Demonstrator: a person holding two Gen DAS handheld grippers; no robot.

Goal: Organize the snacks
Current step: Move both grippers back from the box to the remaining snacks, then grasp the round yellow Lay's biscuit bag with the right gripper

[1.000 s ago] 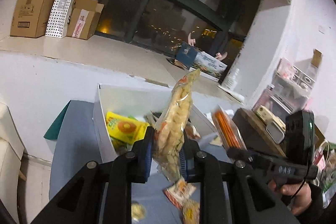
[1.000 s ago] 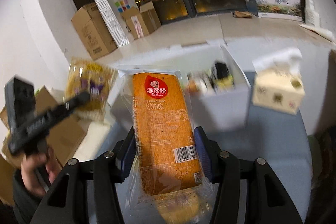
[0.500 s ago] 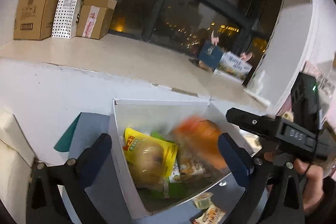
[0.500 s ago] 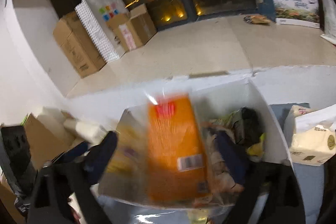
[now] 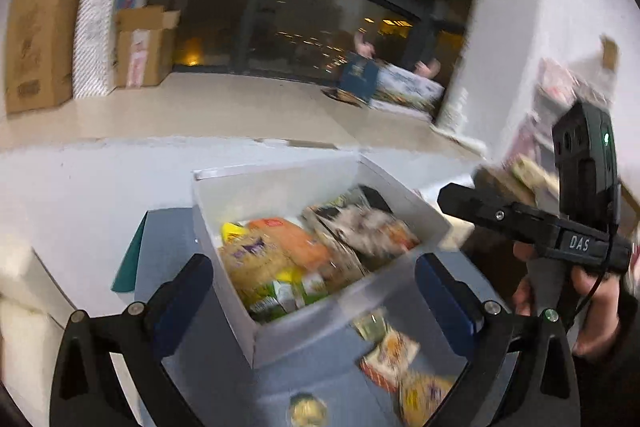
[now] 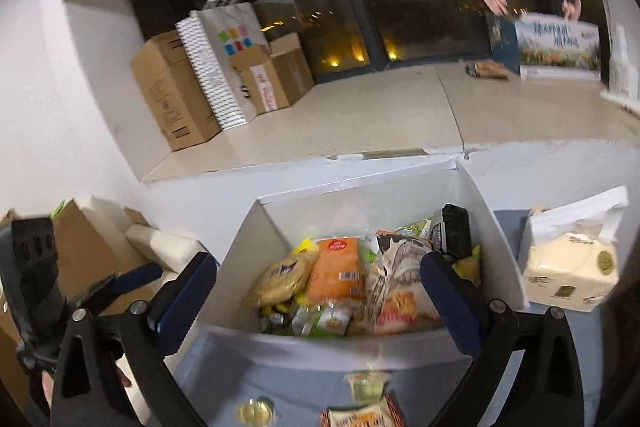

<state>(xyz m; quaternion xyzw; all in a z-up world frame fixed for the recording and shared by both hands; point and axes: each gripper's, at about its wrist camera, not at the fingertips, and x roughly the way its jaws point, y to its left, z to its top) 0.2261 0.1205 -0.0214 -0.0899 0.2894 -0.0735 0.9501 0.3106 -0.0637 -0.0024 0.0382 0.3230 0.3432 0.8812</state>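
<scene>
A white open box [image 5: 224,195] [image 6: 420,183] stands on the blue-grey table and holds several snack packs. Among them lie an orange cake pack [image 5: 296,239] [image 6: 338,273] and a beige bag of puffed snacks [image 5: 252,263] [image 6: 282,281]. My left gripper [image 5: 316,295] is open and empty, just in front of the box. My right gripper [image 6: 320,303] is open and empty, above the box's near wall. The right gripper also shows at the right of the left wrist view [image 5: 460,203]. Loose small packs [image 5: 394,351] [image 6: 360,417] lie on the table in front of the box.
A tissue pack [image 6: 568,259] stands right of the box. Cardboard boxes [image 6: 172,95] and a dotted paper bag [image 6: 216,67] sit on the wide sill behind. Brown and white boxes [image 6: 92,247] stand left of the table. A cluttered shelf [image 5: 560,99] is at the right wall.
Both grippers opened over the box. The puffed snack bag and the orange cake pack dropped into it and now lie among the other snacks. Both grippers have drawn back slightly.
</scene>
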